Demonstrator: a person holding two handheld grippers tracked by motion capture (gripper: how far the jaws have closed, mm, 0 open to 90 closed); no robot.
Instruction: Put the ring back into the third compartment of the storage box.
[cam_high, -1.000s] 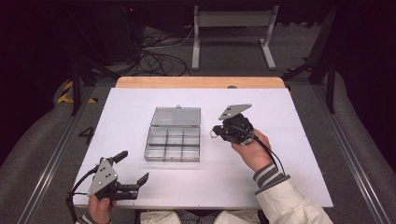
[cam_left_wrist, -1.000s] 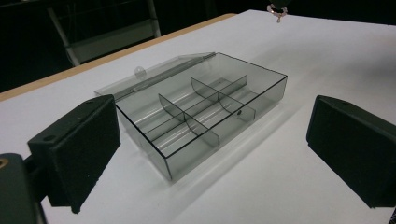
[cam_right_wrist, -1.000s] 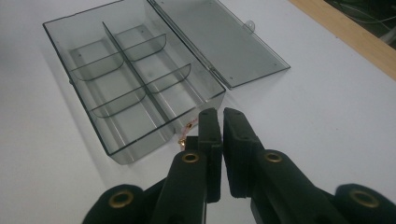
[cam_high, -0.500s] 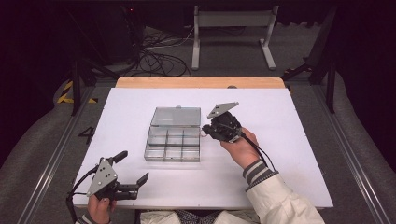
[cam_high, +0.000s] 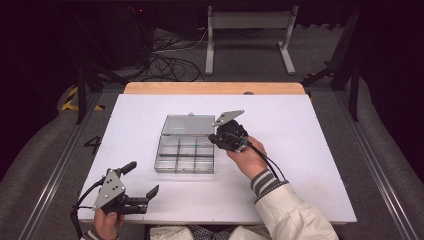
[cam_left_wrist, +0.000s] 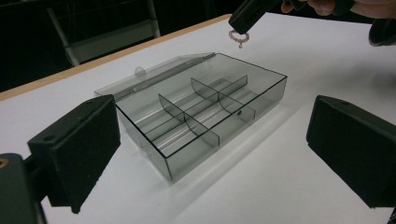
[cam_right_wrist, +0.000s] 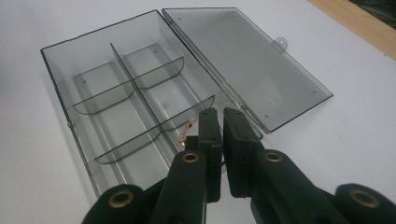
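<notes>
A clear smoky plastic compartment box (cam_high: 184, 155) lies in the middle of the white table, its lid (cam_high: 187, 125) folded flat behind it. All the compartments I can see are empty. My right gripper (cam_high: 214, 139) hovers over the box's right edge, shut on a small pink beaded ring (cam_left_wrist: 239, 37) that dangles from its tips. In the right gripper view the ring (cam_right_wrist: 187, 133) hangs above a near compartment of the box (cam_right_wrist: 116, 93), beside the gripper (cam_right_wrist: 216, 116). My left gripper (cam_high: 142, 178) is held open near the table's front left corner, facing the box (cam_left_wrist: 201, 112), with nothing between its jaws.
The white table (cam_high: 310, 150) has a wooden strip (cam_high: 215, 88) along its far edge. Cables (cam_high: 170, 60) and a metal stand (cam_high: 250, 35) lie on the dark floor beyond it. A person's right sleeve (cam_high: 290, 210) crosses the front right of the table.
My right gripper has moved left with the beaded ring, from beside the box to over its right edge. The left gripper has stayed put.
</notes>
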